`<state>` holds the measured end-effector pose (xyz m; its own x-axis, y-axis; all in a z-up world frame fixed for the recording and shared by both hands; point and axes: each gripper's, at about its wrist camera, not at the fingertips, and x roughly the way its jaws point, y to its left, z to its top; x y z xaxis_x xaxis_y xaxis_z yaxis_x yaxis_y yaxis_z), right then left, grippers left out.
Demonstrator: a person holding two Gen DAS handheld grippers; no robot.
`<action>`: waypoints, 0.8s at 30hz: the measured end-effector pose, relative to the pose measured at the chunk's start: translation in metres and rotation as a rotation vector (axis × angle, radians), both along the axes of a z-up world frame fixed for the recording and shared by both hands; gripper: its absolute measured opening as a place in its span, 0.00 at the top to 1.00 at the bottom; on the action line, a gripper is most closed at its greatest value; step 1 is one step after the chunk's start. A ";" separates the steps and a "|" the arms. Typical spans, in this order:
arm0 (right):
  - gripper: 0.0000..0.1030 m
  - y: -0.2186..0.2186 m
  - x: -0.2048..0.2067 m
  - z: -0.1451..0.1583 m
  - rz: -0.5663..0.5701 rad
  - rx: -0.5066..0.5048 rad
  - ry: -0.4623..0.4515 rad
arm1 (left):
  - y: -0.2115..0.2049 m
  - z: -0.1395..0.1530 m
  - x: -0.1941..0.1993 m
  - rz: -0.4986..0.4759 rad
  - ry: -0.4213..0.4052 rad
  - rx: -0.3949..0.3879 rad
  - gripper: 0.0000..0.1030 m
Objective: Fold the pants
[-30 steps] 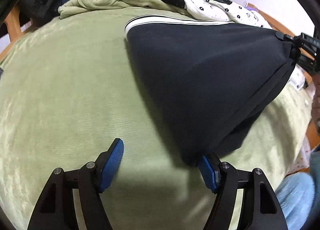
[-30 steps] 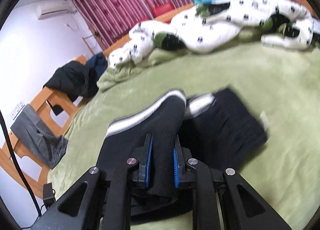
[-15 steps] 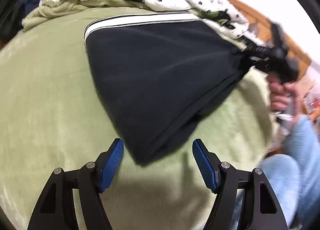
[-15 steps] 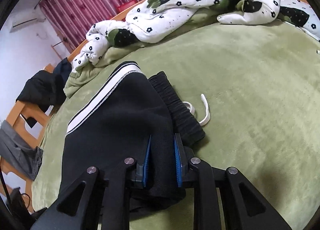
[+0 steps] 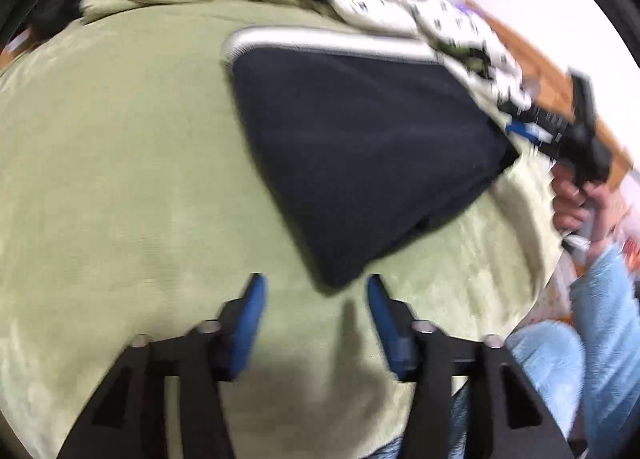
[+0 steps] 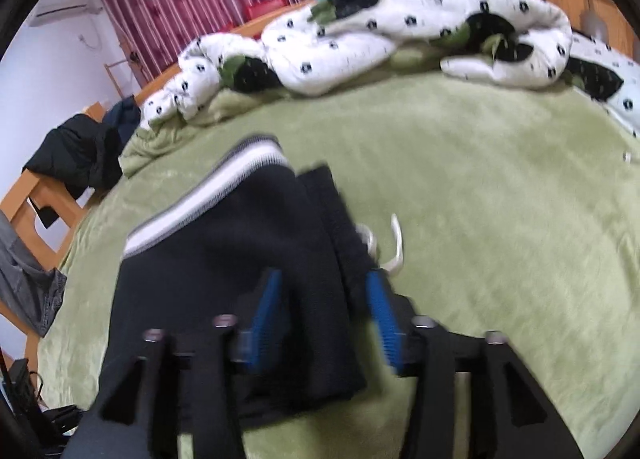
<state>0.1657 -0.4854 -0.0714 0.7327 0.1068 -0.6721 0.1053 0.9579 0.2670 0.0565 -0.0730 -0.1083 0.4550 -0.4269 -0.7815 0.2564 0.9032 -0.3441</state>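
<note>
Dark pants with a white side stripe lie folded on the green blanket. My left gripper hovers at their near corner; its jaws are closing, and the blue pads touch no cloth. In the right wrist view the pants run between the fingers of my right gripper. Its jaws are opening and the pads stand off the fabric. The waistband and a white drawstring lie just ahead. The right gripper also shows in the left wrist view, held by a hand.
A white flowered quilt is bunched along the far side of the bed. A dark jacket hangs on the wooden bed frame at the left, with a grey garment below it. The person's blue sleeve is at the bed's right edge.
The right gripper's jaws have spread and let go of the pants, which now lie flat. The left gripper's jaws have narrowed a little, and the pants corner now lies ahead of its fingertips.
</note>
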 end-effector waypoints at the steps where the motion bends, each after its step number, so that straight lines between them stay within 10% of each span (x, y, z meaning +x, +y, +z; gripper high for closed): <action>1: 0.44 0.001 0.009 0.002 0.008 -0.013 0.000 | 0.007 0.005 0.001 0.020 -0.012 -0.027 0.37; 8: 0.43 0.001 0.087 -0.025 0.083 0.006 0.142 | 0.022 0.014 0.075 0.112 -0.030 -0.100 0.32; 16: 0.29 0.007 0.101 -0.052 0.191 0.034 0.221 | 0.005 -0.048 0.155 0.147 0.099 -0.273 0.34; 20: 0.35 0.005 0.101 -0.053 0.201 0.054 0.250 | -0.014 -0.055 0.174 0.147 0.161 -0.330 0.74; 24: 0.73 0.005 0.082 -0.022 0.171 0.078 0.176 | -0.008 -0.034 0.172 0.126 0.134 -0.383 0.88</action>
